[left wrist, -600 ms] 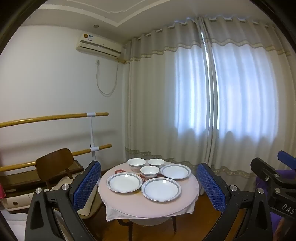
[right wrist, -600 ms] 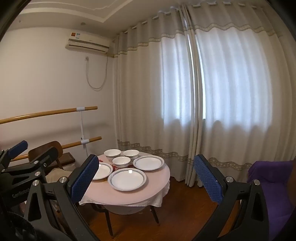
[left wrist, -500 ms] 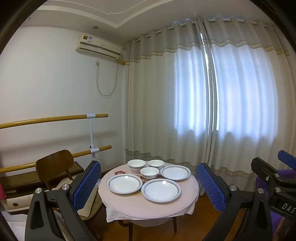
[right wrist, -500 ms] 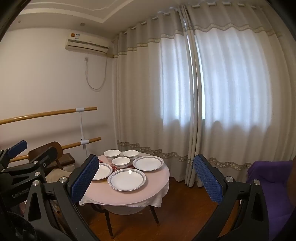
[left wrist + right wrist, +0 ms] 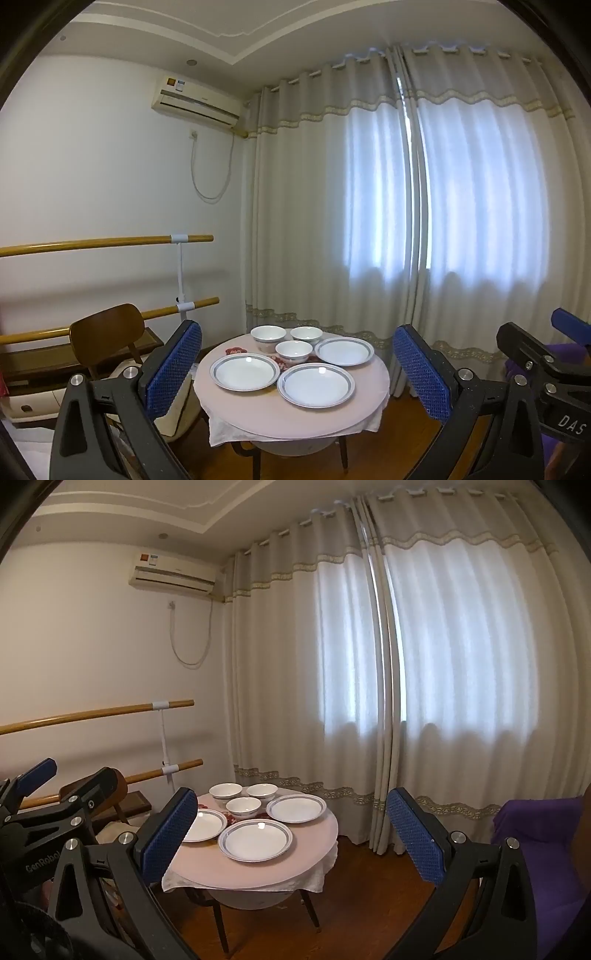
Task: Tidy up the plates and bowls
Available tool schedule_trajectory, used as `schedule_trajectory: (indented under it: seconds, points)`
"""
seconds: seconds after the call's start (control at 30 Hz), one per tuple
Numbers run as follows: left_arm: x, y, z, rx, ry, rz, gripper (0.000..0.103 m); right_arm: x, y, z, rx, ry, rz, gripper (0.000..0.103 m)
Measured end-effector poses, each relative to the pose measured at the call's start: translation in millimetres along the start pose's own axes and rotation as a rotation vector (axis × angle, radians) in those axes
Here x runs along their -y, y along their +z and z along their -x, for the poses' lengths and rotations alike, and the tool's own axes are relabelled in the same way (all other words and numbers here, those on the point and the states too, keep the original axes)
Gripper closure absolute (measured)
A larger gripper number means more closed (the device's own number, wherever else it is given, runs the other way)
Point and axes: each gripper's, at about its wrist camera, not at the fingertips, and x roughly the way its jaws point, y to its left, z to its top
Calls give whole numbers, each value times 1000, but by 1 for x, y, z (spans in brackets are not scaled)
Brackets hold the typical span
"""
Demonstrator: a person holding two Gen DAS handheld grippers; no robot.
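Observation:
A small round table with a pink cloth (image 5: 258, 417) (image 5: 236, 867) stands some way ahead of both grippers. Three white blue-rimmed plates lie on it: left (image 5: 243, 372), front (image 5: 316, 384), right (image 5: 343, 350). Three white bowls (image 5: 294, 350) cluster behind them, seen also in the right wrist view (image 5: 243, 806). My left gripper (image 5: 295, 332) is open and empty, well short of the table. My right gripper (image 5: 291, 794) is likewise open with nothing between its blue pads. Each gripper shows at the edge of the other's view.
A wooden chair (image 5: 107, 328) stands left of the table below two wooden wall bars (image 5: 110, 242). Long pale curtains (image 5: 406, 221) hang behind the table. A purple-covered seat (image 5: 535, 834) is at the right. Brown wooden floor (image 5: 362, 886) lies between me and the table.
The left wrist view has drifted very slightly; the dishes stay where they were and both grippers stay open.

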Motion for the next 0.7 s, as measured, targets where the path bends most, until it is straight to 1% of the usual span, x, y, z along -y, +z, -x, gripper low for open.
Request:
schedule_trajectory:
  seconds: [0.17,0.33,0.7]
  points:
    - [-1,1,3,4,-1,-3,1,-5,0,5,4,-1,1,0]
    - [5,-7,-2,11,-7,0,1,-4,0,9,6,1,-2,0]
    - [5,-11,4,22,-15,-1,1,-6,0,15,9,5,-7,0]
